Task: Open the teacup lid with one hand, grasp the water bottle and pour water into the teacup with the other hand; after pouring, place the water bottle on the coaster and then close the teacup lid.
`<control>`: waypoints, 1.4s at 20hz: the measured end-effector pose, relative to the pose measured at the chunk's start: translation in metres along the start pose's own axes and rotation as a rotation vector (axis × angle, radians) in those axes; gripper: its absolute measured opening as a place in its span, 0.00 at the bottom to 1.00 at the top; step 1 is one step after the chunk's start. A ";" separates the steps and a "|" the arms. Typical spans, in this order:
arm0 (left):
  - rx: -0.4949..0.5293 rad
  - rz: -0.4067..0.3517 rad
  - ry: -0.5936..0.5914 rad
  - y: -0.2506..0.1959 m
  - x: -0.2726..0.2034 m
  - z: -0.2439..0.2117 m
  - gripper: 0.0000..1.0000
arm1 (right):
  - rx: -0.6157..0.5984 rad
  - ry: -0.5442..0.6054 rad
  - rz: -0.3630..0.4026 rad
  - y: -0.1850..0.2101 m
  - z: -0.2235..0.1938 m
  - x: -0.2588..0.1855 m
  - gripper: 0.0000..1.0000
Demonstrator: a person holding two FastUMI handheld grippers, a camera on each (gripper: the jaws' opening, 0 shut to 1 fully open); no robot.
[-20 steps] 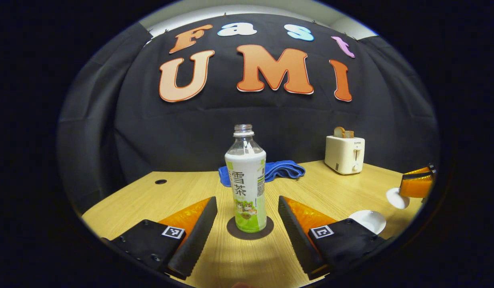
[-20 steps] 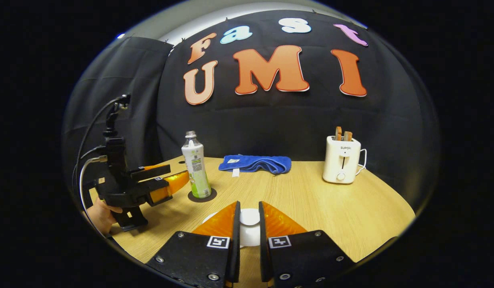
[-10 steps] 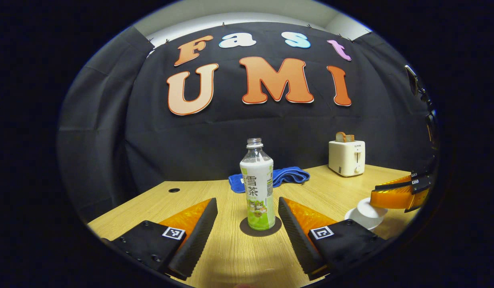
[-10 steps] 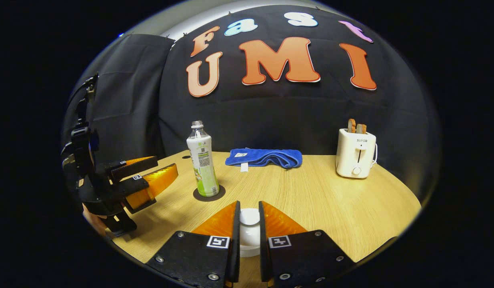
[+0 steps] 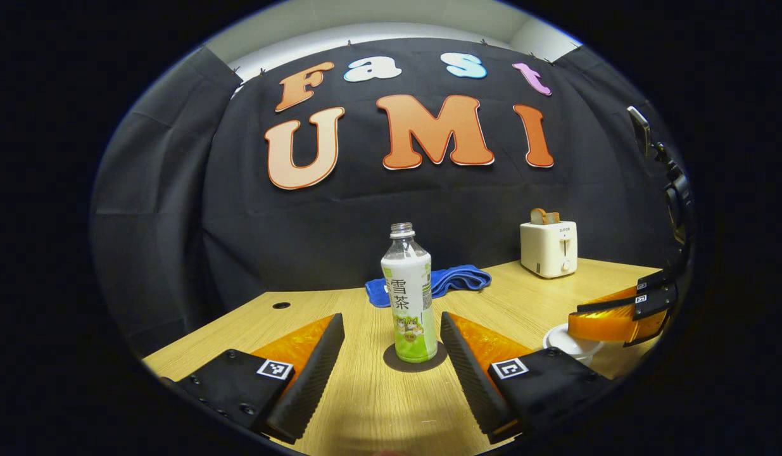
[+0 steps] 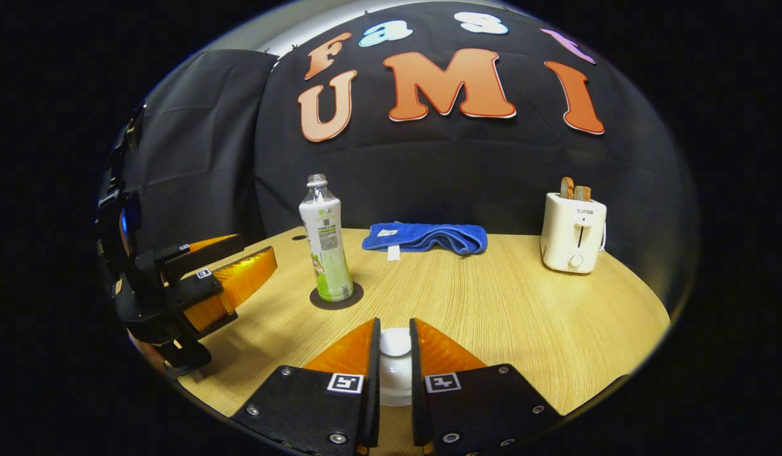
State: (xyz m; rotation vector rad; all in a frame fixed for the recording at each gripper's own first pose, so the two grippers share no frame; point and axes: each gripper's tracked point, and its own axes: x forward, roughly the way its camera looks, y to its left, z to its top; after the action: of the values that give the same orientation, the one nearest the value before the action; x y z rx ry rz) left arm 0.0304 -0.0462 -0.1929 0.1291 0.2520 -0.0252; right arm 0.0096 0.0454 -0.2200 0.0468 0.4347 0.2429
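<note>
An uncapped water bottle [image 5: 408,297] with a green and white label stands upright on a dark round coaster [image 5: 416,358]. My left gripper [image 5: 391,318] is open, a little short of the bottle, with a finger to each side. In the right gripper view the same bottle [image 6: 327,240] and coaster [image 6: 337,296] sit left of centre, with the left gripper [image 6: 232,278] beside them. My right gripper [image 6: 394,326] is shut on the knob of the white teacup lid [image 6: 395,345]. The lid rests on the white teacup [image 5: 565,342], which the fingers mostly hide.
A white toaster [image 6: 574,231] with bread slices in it stands at the back right of the wooden table [image 6: 523,316]. A folded blue cloth [image 6: 425,235] lies at the back centre. A small cable hole [image 5: 280,305] is at the back left.
The right gripper has brought the lid down from the air onto the teacup. The left gripper has drawn back from the bottle, which stays on the coaster.
</note>
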 end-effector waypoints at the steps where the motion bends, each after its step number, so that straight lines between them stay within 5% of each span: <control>1: -0.002 -0.002 0.003 -0.002 -0.002 -0.001 0.98 | -0.002 0.006 -0.004 0.000 -0.002 0.000 0.21; 7: 0.000 -0.006 0.001 -0.005 -0.004 0.000 0.96 | -0.030 -0.006 -0.001 0.000 0.000 0.001 0.20; 16: 0.006 -0.004 -0.029 -0.003 -0.011 0.009 0.98 | -0.019 -0.088 0.003 0.002 0.026 -0.011 0.55; 24: -0.110 0.012 -0.010 0.012 -0.038 0.037 0.96 | -0.051 -0.200 -0.001 0.009 0.067 -0.045 0.74; 28: -0.083 0.060 -0.027 0.034 -0.054 0.052 0.98 | -0.060 -0.264 -0.037 0.007 0.092 -0.062 0.79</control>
State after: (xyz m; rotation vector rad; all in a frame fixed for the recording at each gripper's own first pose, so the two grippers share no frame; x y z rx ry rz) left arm -0.0073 -0.0190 -0.1257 0.0538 0.2218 0.0427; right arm -0.0070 0.0378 -0.1104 0.0120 0.1651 0.2097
